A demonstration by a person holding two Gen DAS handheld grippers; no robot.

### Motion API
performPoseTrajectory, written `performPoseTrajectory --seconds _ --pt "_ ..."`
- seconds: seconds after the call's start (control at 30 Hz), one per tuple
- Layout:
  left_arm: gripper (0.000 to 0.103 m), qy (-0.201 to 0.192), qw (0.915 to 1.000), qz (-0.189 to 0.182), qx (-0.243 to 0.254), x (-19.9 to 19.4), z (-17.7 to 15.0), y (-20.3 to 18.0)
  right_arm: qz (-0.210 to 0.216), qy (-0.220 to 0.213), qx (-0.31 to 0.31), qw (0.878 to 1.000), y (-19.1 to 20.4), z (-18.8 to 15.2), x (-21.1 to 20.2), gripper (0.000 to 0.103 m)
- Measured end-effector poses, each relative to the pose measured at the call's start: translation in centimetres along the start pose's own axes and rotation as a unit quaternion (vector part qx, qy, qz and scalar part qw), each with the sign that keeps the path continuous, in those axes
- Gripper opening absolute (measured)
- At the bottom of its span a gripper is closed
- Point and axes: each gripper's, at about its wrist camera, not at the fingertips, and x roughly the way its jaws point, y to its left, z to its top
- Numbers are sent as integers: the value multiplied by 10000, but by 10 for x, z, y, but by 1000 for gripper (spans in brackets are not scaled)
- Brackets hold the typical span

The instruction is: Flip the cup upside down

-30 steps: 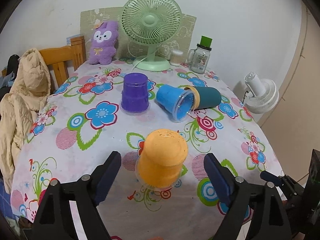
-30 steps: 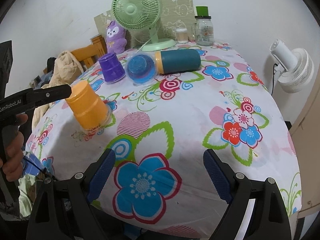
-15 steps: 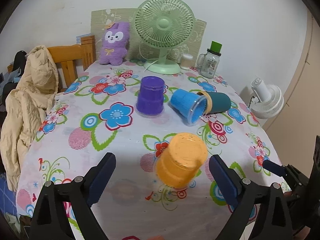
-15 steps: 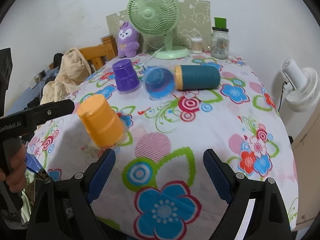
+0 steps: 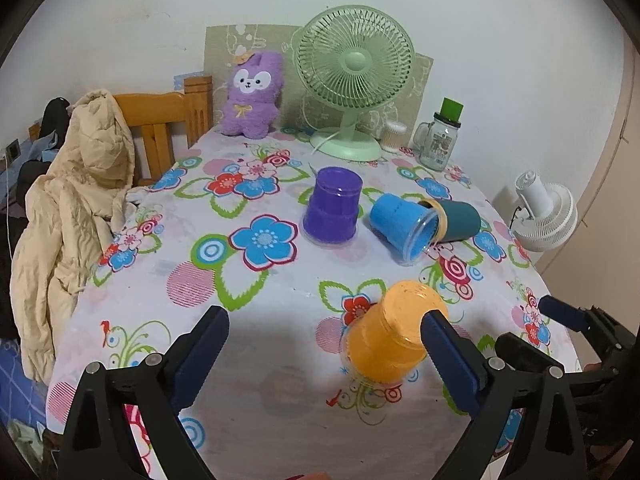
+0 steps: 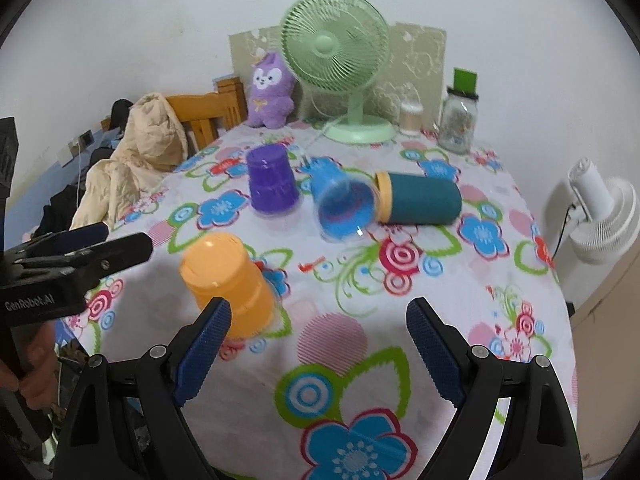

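Orange cup (image 5: 394,336) sits mouth-down on the desk (image 5: 240,312) near the front edge, base up, looks a bit tilted. We judge that one done. Blue cup (image 5: 404,222) lies on its side mid-desk, long axis roughly level, mouth facing us & toward the right side; probably next to flip. It touches or nearly touches a teal bottle (image 6: 420,198), also on its side. Purple cup (image 5: 334,210) just beside it, already mouth-down. Our left tongs (image 5: 324,354) are spread apart, holding nothing, orange cup at the right pad. Right tongs (image 6: 318,346) also wide apart & empty, w/ blue cup straight ahead, so right hand seems better placed.
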Motion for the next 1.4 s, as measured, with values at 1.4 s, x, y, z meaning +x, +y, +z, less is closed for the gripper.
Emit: performPoseTrajectory --seconds 1.4 --pt "103 -1047 9942 183 133 -63 22 7 -214 -1336 -219 9906 47 48 -73 103"
